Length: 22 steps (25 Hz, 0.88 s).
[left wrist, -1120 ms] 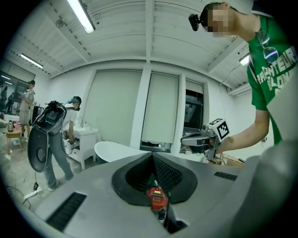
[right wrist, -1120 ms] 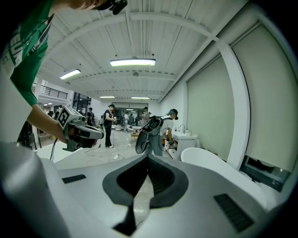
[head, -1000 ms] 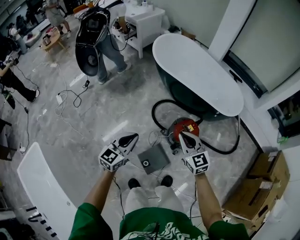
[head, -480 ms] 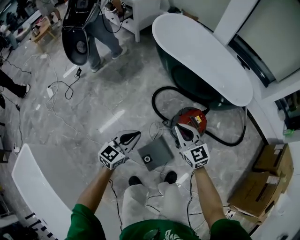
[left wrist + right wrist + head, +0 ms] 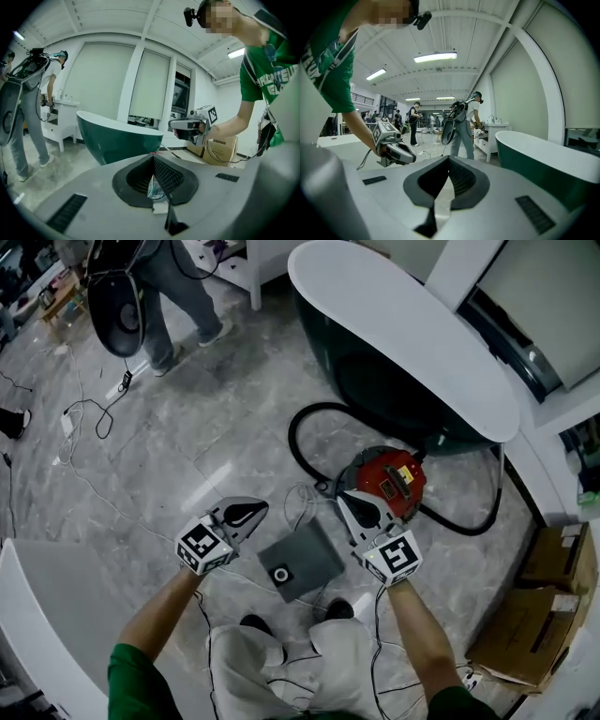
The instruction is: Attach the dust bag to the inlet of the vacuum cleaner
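Both shut and empty, my left gripper (image 5: 255, 509) and right gripper (image 5: 347, 501) hover either side of the dust bag (image 5: 300, 559). I see the vacuum cleaner (image 5: 389, 486) just beside it.

The floor (image 5: 187, 442) is polished grey tile with a marble pattern. Near the middle a flat grey dust bag (image 5: 307, 557) lies on it, with its white-ringed opening facing up. Just beside it, to the right and a little farther off, stands a red vacuum cleaner (image 5: 386, 482). Its black hose (image 5: 293, 430) loops over the tiles on the left and curves round on the right. Beyond that stands a dark green bathtub (image 5: 370, 395) with a white rim. Cardboard boxes (image 5: 534, 634) sit at the near right. Thin white cables (image 5: 82, 405) trail across the far left.
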Each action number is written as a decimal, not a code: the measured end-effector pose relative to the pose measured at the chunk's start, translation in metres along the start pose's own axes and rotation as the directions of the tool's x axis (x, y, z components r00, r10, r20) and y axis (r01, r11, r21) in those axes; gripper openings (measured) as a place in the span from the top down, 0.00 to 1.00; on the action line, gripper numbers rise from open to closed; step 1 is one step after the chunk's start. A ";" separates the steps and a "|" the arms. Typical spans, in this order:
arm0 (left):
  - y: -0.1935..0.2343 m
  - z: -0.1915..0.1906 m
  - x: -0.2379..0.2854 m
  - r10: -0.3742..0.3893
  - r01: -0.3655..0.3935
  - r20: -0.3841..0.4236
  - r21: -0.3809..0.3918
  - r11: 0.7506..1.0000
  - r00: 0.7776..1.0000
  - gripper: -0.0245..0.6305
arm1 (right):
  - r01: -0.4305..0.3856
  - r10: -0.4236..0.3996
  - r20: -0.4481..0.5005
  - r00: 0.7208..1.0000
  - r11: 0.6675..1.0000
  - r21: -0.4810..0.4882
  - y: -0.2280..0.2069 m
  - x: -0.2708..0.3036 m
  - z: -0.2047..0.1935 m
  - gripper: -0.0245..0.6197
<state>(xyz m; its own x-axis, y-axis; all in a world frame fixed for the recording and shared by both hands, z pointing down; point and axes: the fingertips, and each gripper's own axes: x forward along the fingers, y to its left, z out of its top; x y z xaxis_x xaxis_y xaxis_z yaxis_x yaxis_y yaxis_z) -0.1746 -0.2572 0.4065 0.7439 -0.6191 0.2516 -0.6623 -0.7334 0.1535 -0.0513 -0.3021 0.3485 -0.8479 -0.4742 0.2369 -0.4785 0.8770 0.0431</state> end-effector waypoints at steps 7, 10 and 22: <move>0.021 -0.092 0.065 -0.112 0.107 0.073 0.067 0.992 0.991 0.96 | -0.011 0.009 0.087 0.996 1.000 0.022 -0.016 0.024 -0.096 0.95; 0.036 -0.119 0.082 -0.123 0.111 0.134 0.092 0.989 0.983 0.96 | -0.013 0.010 0.134 0.991 1.000 0.017 -0.020 0.037 -0.126 0.95; 0.048 -0.201 0.093 -0.078 0.048 0.179 0.164 0.985 0.981 0.96 | -0.052 0.060 0.160 0.985 0.997 -0.053 0.010 0.060 -0.202 0.95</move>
<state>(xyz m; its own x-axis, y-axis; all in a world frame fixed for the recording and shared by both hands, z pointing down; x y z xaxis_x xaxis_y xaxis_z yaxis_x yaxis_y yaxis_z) -0.1546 -0.2935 0.6291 0.7973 -0.6002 0.0641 -0.6017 -0.7987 0.0065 -0.0607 -0.3068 0.5592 -0.9005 -0.4273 0.0805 -0.4213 0.9032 0.0823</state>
